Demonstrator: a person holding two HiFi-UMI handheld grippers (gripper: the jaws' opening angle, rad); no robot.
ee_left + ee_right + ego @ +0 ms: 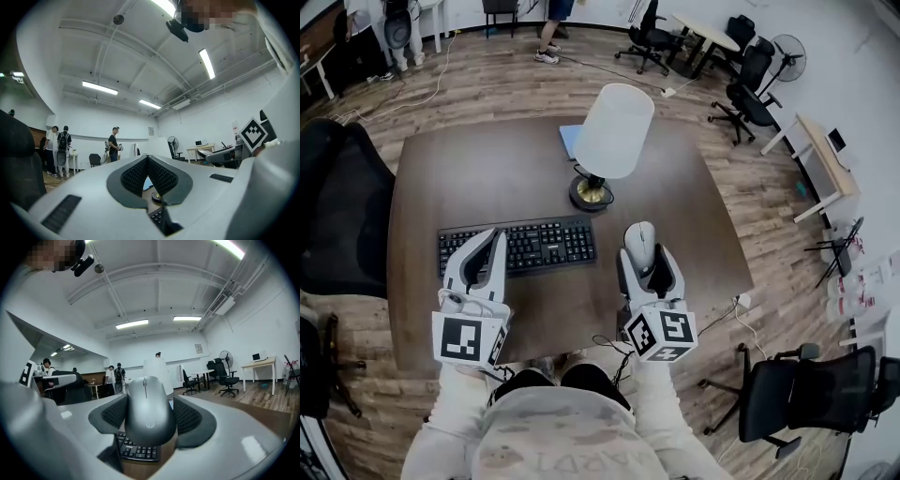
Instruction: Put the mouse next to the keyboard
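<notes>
**Mouse held at the keyboard's right end, release to come**

The grey mouse (639, 236) sits clamped between the pads of the right gripper (644, 253), pinched across its flanks with its nose pointing away from the person. It hangs just beside the right end of the black keyboard (539, 244), and the right gripper view shows keys and tabletop beneath it, so it appears to be held clear of the brown table (487, 159). The left gripper (495, 236) hovers over the keyboard's left half, its jaws pressed together on nothing.

The placement looks nearly done; what remains is lowering and letting go. The likeliest slip is in the grip itself: the mouse's flanks are smooth and curved, and a tilt on the way down could let it squirm out and drop. Opening the jaws too high would have the same result. A drift to the left would land it on the keys rather than beside them. Just beyond stands the white-shaded lamp (612, 131), whose base a forward overshoot could knock.
</notes>
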